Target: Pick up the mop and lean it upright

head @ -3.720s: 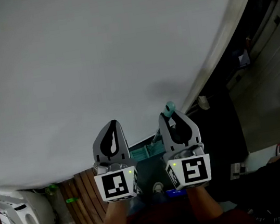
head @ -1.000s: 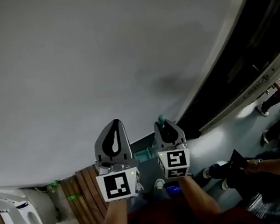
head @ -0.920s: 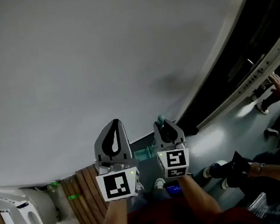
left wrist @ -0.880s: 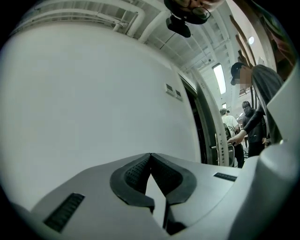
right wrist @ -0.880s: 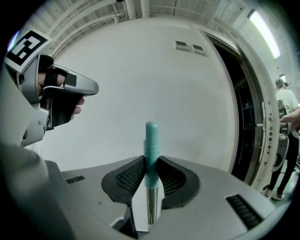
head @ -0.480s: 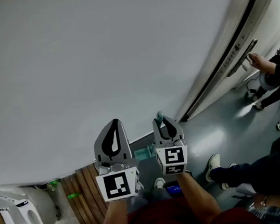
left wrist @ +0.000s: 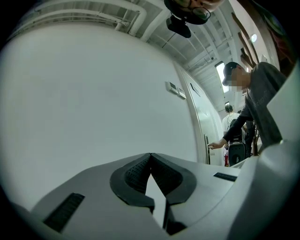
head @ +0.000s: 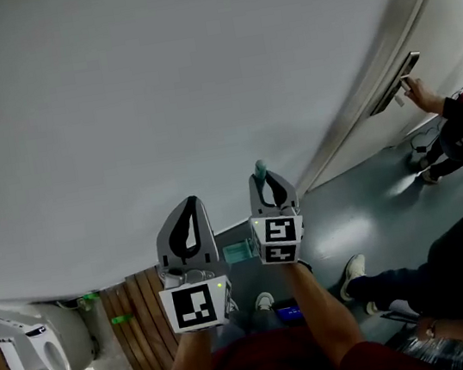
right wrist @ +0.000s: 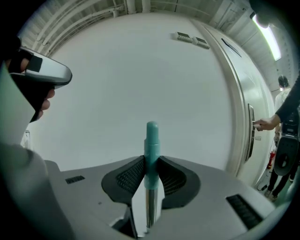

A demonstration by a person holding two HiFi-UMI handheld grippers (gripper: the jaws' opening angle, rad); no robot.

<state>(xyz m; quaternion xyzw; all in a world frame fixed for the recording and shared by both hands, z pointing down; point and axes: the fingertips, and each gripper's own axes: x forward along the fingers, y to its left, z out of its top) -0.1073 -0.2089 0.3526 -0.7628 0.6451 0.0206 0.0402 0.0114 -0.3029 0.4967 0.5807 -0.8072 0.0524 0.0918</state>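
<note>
Inside the right claw (right wrist: 151,161), snug, the teal mop handle (right wrist: 152,137).

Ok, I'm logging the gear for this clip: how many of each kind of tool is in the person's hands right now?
tongs: 2 (left tongs, right tongs)
mop: 1, clamped in the right tongs
total: 3

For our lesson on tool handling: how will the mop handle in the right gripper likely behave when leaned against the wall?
Probably stiff: the mop handle is a straight metal tube with a teal cap. It may slip, since the right gripper grips only near its top. Against the smooth wall it could slide sideways.
</note>
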